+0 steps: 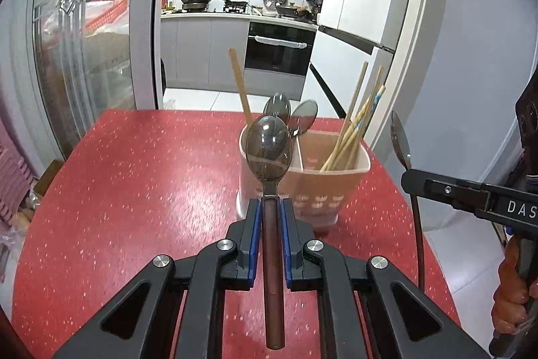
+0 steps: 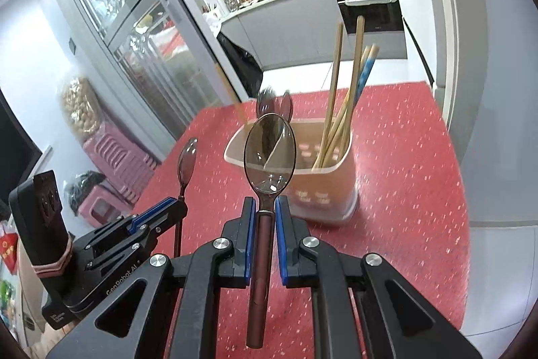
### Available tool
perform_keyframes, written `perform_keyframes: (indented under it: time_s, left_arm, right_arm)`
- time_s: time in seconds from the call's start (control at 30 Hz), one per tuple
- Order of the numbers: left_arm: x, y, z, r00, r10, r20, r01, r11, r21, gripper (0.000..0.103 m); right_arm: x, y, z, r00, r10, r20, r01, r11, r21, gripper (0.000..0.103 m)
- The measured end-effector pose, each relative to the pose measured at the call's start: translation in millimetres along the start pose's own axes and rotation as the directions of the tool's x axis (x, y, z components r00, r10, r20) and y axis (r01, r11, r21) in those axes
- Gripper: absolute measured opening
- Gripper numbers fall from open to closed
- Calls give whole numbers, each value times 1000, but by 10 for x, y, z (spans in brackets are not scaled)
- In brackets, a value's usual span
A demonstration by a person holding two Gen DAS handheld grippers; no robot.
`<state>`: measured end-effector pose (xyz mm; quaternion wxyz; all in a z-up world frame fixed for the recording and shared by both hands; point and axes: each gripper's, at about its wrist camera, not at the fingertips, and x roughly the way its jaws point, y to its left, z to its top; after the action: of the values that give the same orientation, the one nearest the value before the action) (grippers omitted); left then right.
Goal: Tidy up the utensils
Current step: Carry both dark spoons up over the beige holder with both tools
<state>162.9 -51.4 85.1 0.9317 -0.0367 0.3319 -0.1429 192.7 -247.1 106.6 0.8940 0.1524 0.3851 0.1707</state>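
Red speckled tabletop in a kitchen doorway, oven and hob far behind.

Nearest: left gripper has its blue-padded fingers closed on the brown handle of a smoke-tinted spoon, bowl forward at 12 o'clock, handle running back along the finger axis. Right gripper is the same setup, fingers pinched on the handle of a second spoon, bowl forward. Grip sits just behind the neck on both, probably so the long handle stays in line and the bowl end stays free.

Cross-check: in the left view the right gripper shows at 3 o'clock with its spoon upright; in the right view the left gripper sits at 9 o'clock, spoon bowl up. Both are held off the tabletop, short of the holder.

Next out: beige utensil holder, divided, standing on the tabletop around 1 o'clock in the left view. Chopsticks lean in its right compartment; two more spoons stand bowl-up in the left one, plus one stray stick.

Judgement: sorting is by type, so both held spoons belong in the left compartment. They'd likely need tipping handle-down to match the others.
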Motion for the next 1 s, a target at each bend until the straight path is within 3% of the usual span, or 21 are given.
perform_keyframes:
  time_s: [0.43,0.6,1.0]
  left_arm:
    - [155,69,487,996,21,86,-20,1000,-7,37]
    - [186,141,755,989,39,141,-36,999,-23,37]
    - [542,227,1086,980,60,188,-44,995,-89,37]
  right_arm:
    - [7,-48,396,997,-7,71,6,1000,4,13]
    - [26,-73,626,992,-9,124,7,1000,12,13]
    - [254,-142,943,976,-53,213,51,999,14,13]
